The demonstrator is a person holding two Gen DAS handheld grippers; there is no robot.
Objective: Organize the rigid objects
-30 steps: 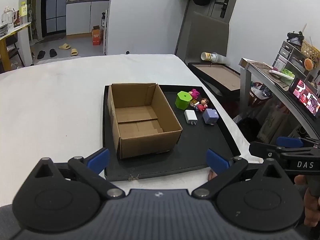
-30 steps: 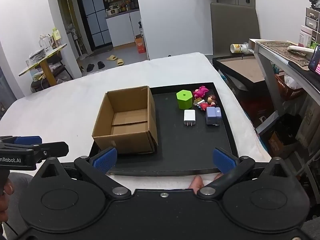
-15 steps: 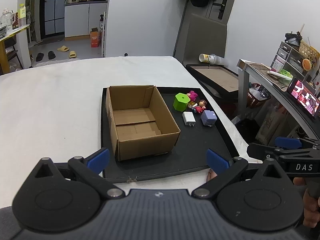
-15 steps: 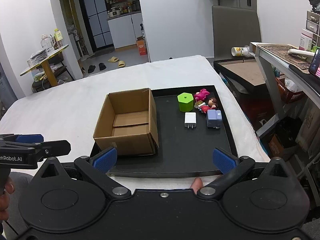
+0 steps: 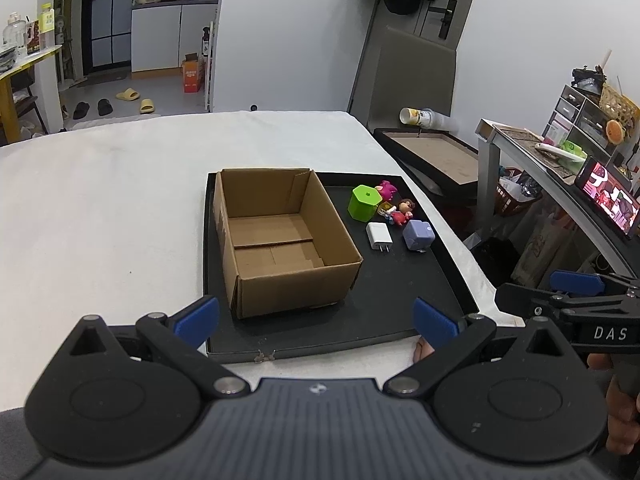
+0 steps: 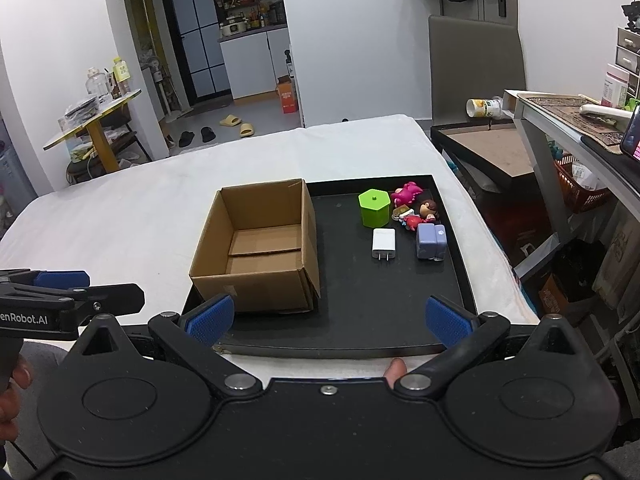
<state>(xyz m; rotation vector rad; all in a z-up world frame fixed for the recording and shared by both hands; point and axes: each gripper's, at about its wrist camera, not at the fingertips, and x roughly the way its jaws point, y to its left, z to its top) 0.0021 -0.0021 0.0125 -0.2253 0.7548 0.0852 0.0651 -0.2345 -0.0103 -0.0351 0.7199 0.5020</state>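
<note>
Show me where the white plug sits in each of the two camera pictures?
Left wrist view: white plug right of centre, on the black tray.
Right wrist view: white plug just right of centre.
Shared landmark: the green box just behind it.

The box [image 6: 256, 248] hides the tray's [image 6: 384, 300] left part behind its walls. The doll [image 6: 420, 214] lies partly behind the purple block [image 6: 430, 240]. The picture's edge cuts the phone [image 6: 632, 136]. Kitchen shelf items are too small to tell.
</note>
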